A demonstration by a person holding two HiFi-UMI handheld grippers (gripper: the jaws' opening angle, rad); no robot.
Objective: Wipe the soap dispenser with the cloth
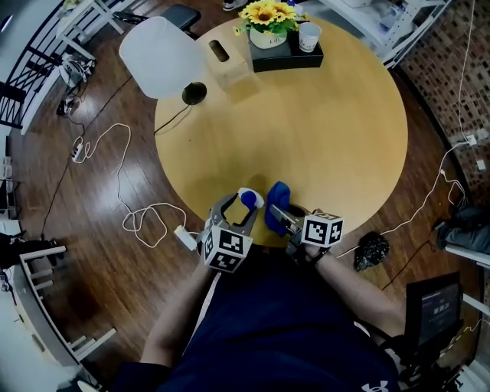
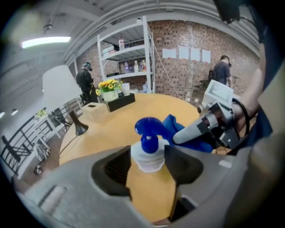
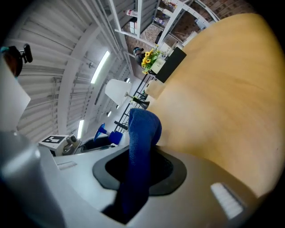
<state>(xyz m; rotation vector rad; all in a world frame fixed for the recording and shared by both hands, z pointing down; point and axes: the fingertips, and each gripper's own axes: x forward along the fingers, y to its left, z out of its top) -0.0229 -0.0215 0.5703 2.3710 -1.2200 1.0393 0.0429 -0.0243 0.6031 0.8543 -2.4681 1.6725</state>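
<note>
The dispenser [image 2: 148,144] stands on the table [image 1: 337,130], close to the edge at 6 o'clock, right by the person. The left gripper [image 2: 148,165] has it. Its fingers are wide apart, and one pad sits against each side of the white bottle. The blue pump sticks up past them.

The right gripper [image 3: 140,168] is at the dispenser's 3 o'clock. Its fingers are squeezed tight on the blue cloth [image 3: 143,133]. The cloth pokes up out of them and folds over at the top. It is just beside the dispenser, but I cannot tell if they touch.

Past the two grippers there is a lot of bare wood, all across the middle and out to 3 o'clock.

Far off, a lamp [image 1: 157,53] leans over the table at 10 o'clock. A box [image 1: 227,63] sits at 11 o'clock. A black tray [image 1: 295,57] at 12 o'clock holds flowers [image 1: 267,14] and a cup [image 1: 309,36].

Cords [image 1: 126,172] lie on the floor [image 1: 92,253] at 9 o'clock.
</note>
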